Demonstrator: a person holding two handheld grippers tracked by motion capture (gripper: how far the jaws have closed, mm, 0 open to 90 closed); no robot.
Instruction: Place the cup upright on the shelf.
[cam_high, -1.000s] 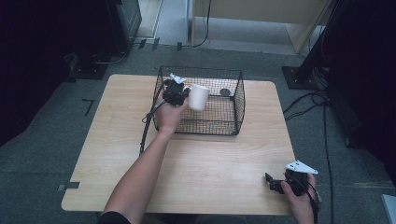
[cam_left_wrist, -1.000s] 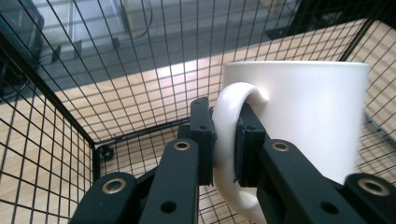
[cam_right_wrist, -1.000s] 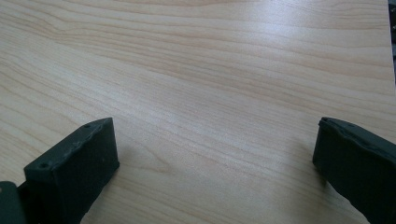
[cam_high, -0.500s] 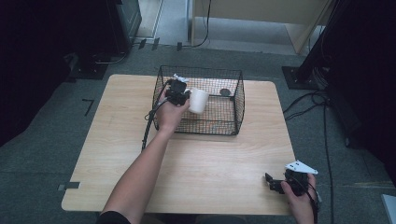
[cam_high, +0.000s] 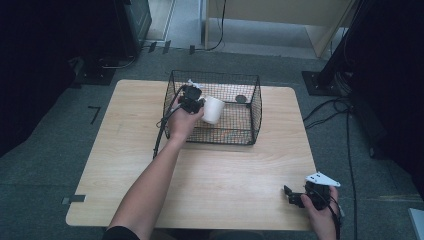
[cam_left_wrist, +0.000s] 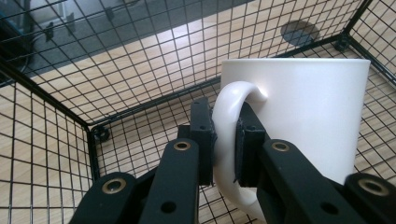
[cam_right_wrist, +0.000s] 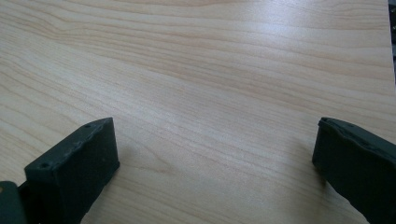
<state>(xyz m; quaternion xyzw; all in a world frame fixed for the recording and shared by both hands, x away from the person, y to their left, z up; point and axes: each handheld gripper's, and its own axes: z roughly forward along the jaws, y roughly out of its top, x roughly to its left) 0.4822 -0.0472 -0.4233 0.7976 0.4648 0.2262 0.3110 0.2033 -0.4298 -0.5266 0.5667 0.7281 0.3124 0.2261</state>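
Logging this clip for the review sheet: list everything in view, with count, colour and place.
mug: 1, white, inside the basket, held by its handle
wire basket: 1, black, far middle of the table
round dark disc: 1, on the basket floor near its far right corner; too small to identify
table: 1, light wood, on grey floor
cables: several, black, on the floor right of the table
left gripper: 1, black, jaws shut on the mug's handle
right gripper: 1, black with grey plate, jaws open, near right table corner
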